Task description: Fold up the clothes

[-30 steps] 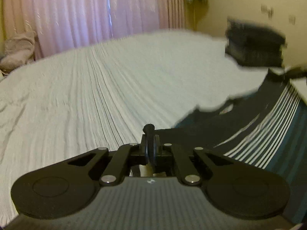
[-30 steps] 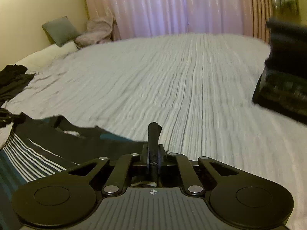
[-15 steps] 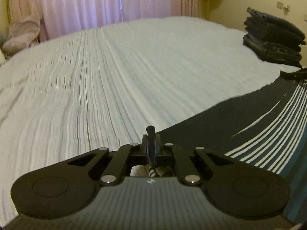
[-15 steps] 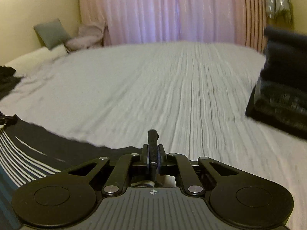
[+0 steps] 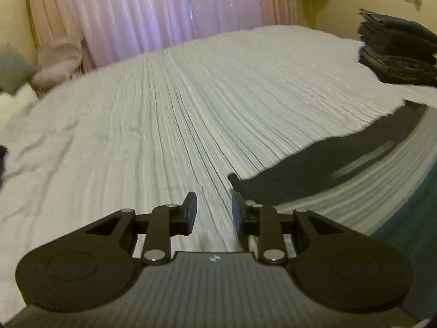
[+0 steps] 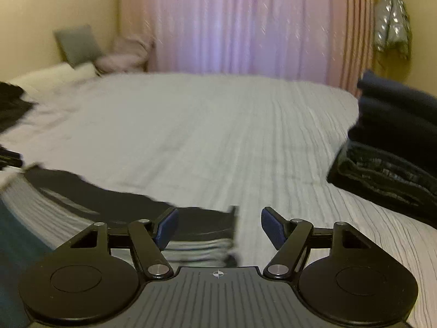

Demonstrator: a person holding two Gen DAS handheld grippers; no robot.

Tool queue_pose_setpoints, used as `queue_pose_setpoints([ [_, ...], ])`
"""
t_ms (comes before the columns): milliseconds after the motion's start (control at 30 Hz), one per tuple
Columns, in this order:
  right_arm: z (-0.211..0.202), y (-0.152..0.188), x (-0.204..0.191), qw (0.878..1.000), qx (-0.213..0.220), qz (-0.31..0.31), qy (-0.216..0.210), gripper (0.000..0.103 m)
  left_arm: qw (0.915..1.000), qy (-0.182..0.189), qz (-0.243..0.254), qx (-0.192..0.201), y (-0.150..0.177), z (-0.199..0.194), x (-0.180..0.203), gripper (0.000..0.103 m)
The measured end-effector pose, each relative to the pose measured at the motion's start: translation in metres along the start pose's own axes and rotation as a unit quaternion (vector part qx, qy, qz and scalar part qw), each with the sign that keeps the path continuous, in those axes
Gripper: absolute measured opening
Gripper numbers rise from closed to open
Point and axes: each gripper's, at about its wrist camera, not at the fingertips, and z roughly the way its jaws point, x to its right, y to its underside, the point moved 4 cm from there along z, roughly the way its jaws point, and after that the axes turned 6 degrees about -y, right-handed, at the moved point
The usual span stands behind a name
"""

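The striped garment (image 5: 363, 180) is lying flat on the pale ribbed bedspread (image 5: 177, 125), and everything here is placed against it. In the left wrist view the left gripper (image 5: 213, 213) is hovering at the garment's near corner with its jaws spread apart and gripping nothing; the dark corner of the cloth is sitting just beside the right-hand finger, outside the gap, while bare bedspread is showing between the two fingers. In the right wrist view the right gripper (image 6: 218, 225) is likewise standing released, its jaws wide; the garment's (image 6: 114, 213) other corner is lying under the left-hand finger and reaching into the gap, ending short of the right-hand finger. Whether the cloth is touching either pad cannot be told through the blur. A stack of folded dark clothes (image 6: 390, 147) is resting on the bedspread well beyond the garment's right end. Pink curtains (image 6: 240, 24) are hanging far behind it.
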Motion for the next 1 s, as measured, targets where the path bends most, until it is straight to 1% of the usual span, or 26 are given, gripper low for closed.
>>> queue_pose_setpoints([
  [33,-0.017,0.006,-0.014,1.0,0.01,-0.008,-0.015,0.07,0.9999,-0.001,0.012,0.007,0.006,-0.017,0.005,0.023],
  [67,-0.032,0.015,-0.029,0.999,0.016,-0.019,-0.031,0.07,0.9996,0.009,0.023,0.014,0.014,-0.034,0.014,0.023],
  [133,-0.054,0.037,-0.057,0.997,0.022,-0.034,-0.062,0.07,0.9979,0.046,0.04,0.022,0.031,-0.063,0.035,0.023],
  [200,-0.071,0.064,-0.082,0.995,0.021,-0.04,-0.089,0.07,0.9952,0.081,0.052,0.016,0.049,-0.081,0.056,0.023],
  [267,-0.075,0.091,-0.093,0.995,0.007,-0.041,-0.09,0.069,0.9927,0.103,0.062,0.009,0.063,-0.092,0.072,0.023],
  [333,-0.076,0.115,-0.095,0.996,-0.004,-0.026,-0.087,0.069,0.9934,0.099,0.057,0.004,0.068,-0.091,0.072,0.022],
  [367,-0.075,0.124,-0.087,0.996,-0.006,0.0,-0.085,0.069,0.9938,0.097,0.055,0.002,0.07,-0.091,0.072,0.022],
  [433,-0.072,0.135,-0.073,0.996,-0.01,0.037,-0.083,0.069,0.9944,0.093,0.05,-0.003,0.074,-0.09,0.072,0.022],
  [467,-0.073,0.136,-0.068,0.996,-0.013,0.04,-0.079,0.07,0.9947,0.091,0.048,-0.005,0.076,-0.09,0.072,0.024],
  [600,-0.085,0.127,-0.082,0.998,-0.019,-0.008,-0.064,0.07,0.996,0.08,0.039,-0.011,0.084,-0.09,0.069,0.024],
  [667,-0.09,0.12,-0.103,0.996,-0.017,-0.053,-0.074,0.07,0.9977,0.058,0.036,-0.002,0.084,-0.099,0.053,0.024],
  [733,-0.092,0.115,-0.136,0.989,-0.015,-0.116,-0.096,0.07,0.9987,0.035,0.036,0.004,0.086,-0.109,0.036,0.025],
  [767,-0.092,0.114,-0.155,0.983,-0.014,-0.147,-0.11,0.07,0.9989,0.023,0.041,0.005,0.088,-0.113,0.029,0.028],
  [800,-0.09,0.115,-0.174,0.976,-0.015,-0.176,-0.127,0.07,0.9983,0.009,0.057,0.006,0.092,-0.117,0.024,0.034],
  [867,-0.081,0.117,-0.213,0.96,-0.017,-0.228,-0.164,0.07,0.9941,-0.021,0.106,0.007,0.103,-0.126,0.02,0.042],
  [900,-0.075,0.119,-0.231,0.951,-0.017,-0.25,-0.18,0.07,0.9909,-0.031,0.131,0.007,0.11,-0.13,0.019,0.042],
  [1000,-0.058,0.13,-0.288,0.919,-0.016,-0.33,-0.216,0.07,0.9831,-0.045,0.178,0.002,0.127,-0.136,0.019,0.048],
])
